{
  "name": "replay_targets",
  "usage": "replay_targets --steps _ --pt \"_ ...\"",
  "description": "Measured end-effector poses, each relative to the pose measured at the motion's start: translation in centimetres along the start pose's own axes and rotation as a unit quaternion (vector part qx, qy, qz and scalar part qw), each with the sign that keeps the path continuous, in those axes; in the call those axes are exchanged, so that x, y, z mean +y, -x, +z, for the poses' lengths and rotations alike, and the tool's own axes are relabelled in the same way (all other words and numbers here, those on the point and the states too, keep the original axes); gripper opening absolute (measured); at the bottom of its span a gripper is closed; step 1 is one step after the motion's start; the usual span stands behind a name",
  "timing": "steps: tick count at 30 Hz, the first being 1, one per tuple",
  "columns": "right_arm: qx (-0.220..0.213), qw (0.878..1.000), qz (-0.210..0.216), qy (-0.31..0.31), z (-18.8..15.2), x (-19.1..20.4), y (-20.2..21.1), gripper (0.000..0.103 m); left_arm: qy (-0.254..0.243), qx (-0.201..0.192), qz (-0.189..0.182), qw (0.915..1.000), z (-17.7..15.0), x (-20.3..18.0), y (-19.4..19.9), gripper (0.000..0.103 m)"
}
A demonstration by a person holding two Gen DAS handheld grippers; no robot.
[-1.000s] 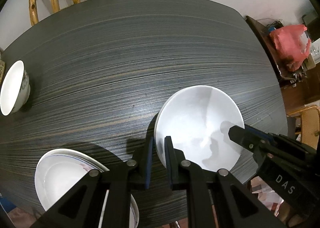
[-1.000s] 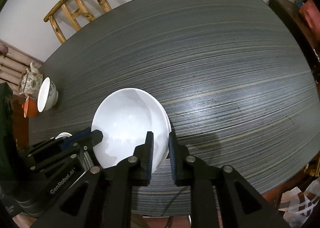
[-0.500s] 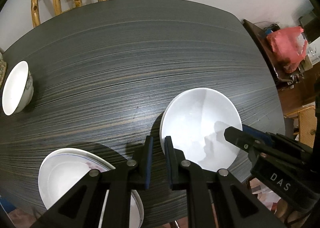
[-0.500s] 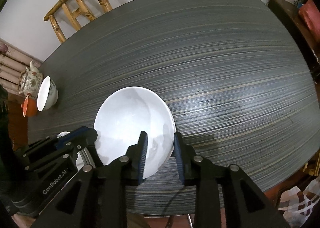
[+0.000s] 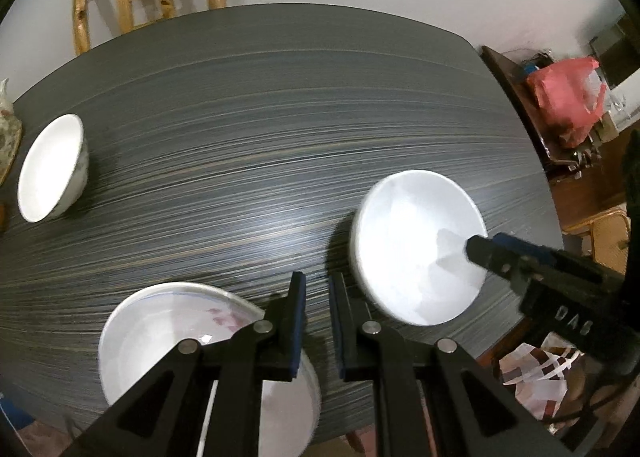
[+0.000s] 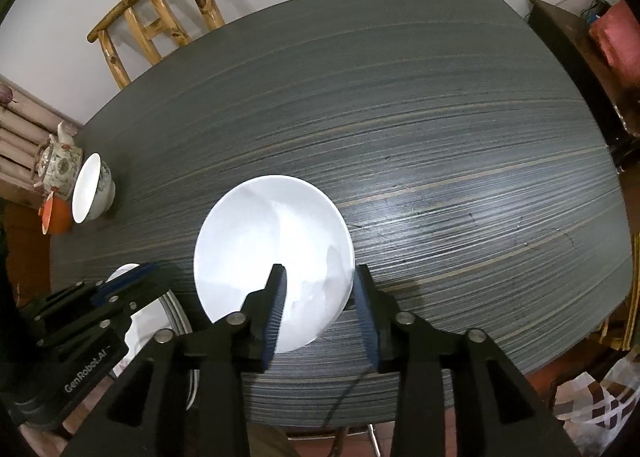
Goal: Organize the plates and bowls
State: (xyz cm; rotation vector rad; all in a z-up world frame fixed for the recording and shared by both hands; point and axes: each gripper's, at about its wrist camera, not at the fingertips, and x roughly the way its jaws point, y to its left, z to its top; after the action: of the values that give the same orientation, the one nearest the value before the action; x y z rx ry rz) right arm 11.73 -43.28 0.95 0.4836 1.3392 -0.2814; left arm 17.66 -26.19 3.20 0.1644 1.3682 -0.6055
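While my right fingers [image 6: 320, 309], just opening, straddle the white bowl's [image 6: 272, 241] near rim, left fingers [image 5: 318, 321] stay closed, empty, just left of it.

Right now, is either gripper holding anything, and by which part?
Nothing. The right gripper, jaws just opening, straddles the white bowl's near rim without pressing; the left gripper is shut, empty.

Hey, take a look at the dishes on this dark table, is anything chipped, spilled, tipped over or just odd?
Nothing looks spilled or broken. The plain white bowl sits upright on the dark striped table. The one oddity: reddish smudges inside the white blue-rimmed plate at the near edge; whether stain or pattern, I cannot tell.
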Motion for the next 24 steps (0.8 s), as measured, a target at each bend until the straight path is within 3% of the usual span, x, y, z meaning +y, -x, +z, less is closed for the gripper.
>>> replay_targets --steps 5,17,24 --pt "-0.007 1.0 -0.007 0.006 0.1 0.7 0.5 0.037 0.019 -0.001 -0.001 0.9998 -0.2 2.8 1.0 0.017" --pt "-0.025 0.999 -0.012 0.041 0.8 4.3 1.4 0.037 0.039 -0.047 0.053 0.9967 -0.6 7.9 4.1 0.019" --pt "-0.027 0.997 0.0 0.066 1.4 7.3 1.1 0.037 0.052 -0.069 0.056 0.9947 -0.3 11.3 5.9 0.019"
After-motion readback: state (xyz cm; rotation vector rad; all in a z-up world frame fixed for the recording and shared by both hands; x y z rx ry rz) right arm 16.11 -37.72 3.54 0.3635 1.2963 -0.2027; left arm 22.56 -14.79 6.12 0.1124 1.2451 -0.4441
